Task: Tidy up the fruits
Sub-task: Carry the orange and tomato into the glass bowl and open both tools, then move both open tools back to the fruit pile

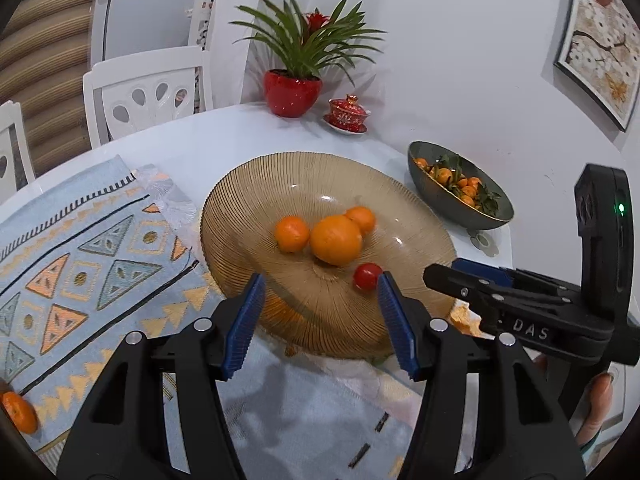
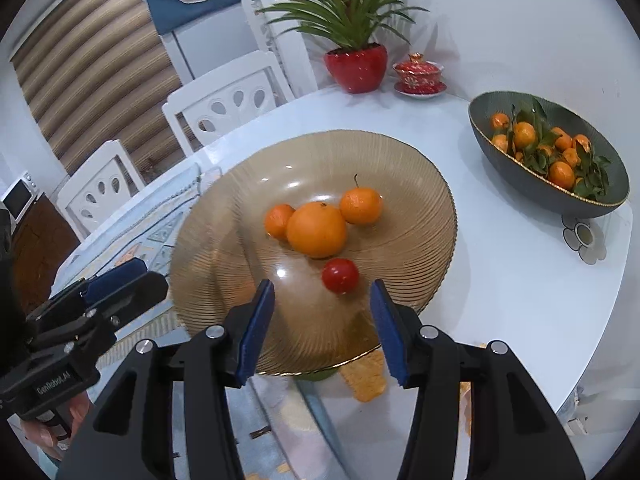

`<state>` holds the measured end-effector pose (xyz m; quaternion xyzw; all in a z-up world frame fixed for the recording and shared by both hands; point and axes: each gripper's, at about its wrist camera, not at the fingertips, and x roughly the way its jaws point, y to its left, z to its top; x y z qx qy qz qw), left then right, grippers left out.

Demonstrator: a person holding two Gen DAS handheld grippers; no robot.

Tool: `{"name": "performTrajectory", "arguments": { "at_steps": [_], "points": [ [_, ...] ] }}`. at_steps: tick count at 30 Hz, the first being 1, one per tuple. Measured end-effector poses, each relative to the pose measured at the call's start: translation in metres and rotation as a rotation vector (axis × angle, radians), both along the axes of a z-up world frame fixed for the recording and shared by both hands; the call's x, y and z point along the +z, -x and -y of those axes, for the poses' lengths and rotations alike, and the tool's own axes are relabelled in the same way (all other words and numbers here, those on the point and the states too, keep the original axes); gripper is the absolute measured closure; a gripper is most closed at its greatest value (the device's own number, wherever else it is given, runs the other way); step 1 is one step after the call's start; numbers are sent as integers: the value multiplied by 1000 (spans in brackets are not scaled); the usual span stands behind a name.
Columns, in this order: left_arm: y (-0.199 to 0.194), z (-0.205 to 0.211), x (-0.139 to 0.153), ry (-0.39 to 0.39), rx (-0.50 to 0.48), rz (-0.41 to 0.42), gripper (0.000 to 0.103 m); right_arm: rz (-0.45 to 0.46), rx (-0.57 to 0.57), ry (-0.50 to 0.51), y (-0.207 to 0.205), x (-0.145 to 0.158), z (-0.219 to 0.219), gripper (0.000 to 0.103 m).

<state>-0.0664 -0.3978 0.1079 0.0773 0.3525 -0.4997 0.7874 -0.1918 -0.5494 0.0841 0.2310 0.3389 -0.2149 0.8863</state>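
Blue-padded fingers fill the bottom of both wrist views: the left gripper [image 1: 320, 284] and the right gripper [image 2: 322, 292] each stand spread wide with nothing between the pads, poised just short of the near rim of the ribbed amber glass plate [image 2: 400, 160]. Under that rim lies a patterned table runner [image 1: 100, 248], and at its near left corner a lone mandarin [image 1: 19, 411] sits well apart from the rest, still off the plate.

On the plate, closest in, a small red fruit [image 2: 340, 275] rests just ahead of the right gripper's opening. Behind it a large orange [image 2: 317, 229] touches a smaller mandarin [image 2: 279, 221] on its left and appears to touch a stemmed mandarin [image 2: 361, 205] on its right.

Farther right on the white table [image 2: 500, 280] stands a dark green bowl [image 2: 520, 176] of leafy mandarins, and beyond everything a potted plant [image 2: 356, 66] and a red lidded cup [image 2: 419, 72] sit against the wall.

The risks, as I judge them: the plate's smooth, shallow dish would let a nudged round fruit roll, so a finger brushing the red one could send it into the cluster or toward the rim. Pressing on the glass edge might tip or slide the plate over the runner. With both grippers crowded at the same side, they could also knock each other
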Motion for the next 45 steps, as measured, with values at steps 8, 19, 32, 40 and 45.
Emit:
{"name": "performTrajectory", "arguments": {
  "at_steps": [8, 19, 32, 40, 45],
  "points": [
    [15, -43, 25, 56, 35, 37, 34, 28, 34, -1, 6, 14, -25, 53],
    [21, -118, 57, 126, 119, 77, 18, 55, 156, 34, -8, 39, -87, 49],
    [5, -221, 68, 141, 290, 127, 17, 31, 388, 45, -57, 45, -183, 44],
    [-27, -307, 65, 164, 481, 125, 17, -12, 550, 114, -97, 43, -260, 42],
    [-54, -362, 57, 168, 637, 110, 17, -13, 654, 125, -125, 35, -302, 42]
  ]
}}
